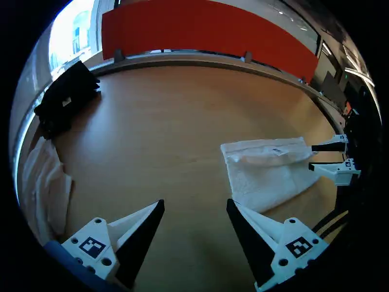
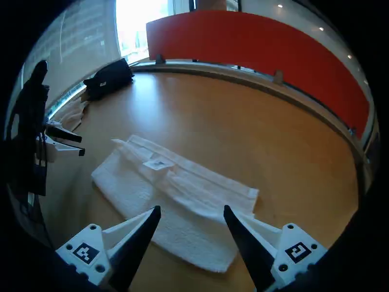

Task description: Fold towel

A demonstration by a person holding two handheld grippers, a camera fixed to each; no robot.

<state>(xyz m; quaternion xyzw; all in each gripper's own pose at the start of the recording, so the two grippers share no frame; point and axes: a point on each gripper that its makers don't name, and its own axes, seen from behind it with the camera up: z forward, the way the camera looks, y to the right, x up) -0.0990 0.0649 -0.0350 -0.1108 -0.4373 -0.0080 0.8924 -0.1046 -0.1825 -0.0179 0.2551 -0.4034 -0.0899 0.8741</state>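
Wooden table (image 2: 253,121) | towel (image 2: 194,192) just below right gripper (image 2: 190,208), wide | left gripper (image 1: 194,200) wide, beside

I count one white towel (image 2: 146,194), one wooden table (image 2: 233,126), two grippers in my hands, the left gripper (image 1: 194,202) and the right gripper (image 2: 191,208), one black bag (image 1: 65,97), one heap of white cloths (image 1: 46,185), one red panel (image 1: 204,29).

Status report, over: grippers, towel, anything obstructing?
Left gripper open, empty. Right gripper open, empty, over white terry towel. Towel partly folded, flat on wooden table. Black bag, white cloth pile off to the side, not obstructing.
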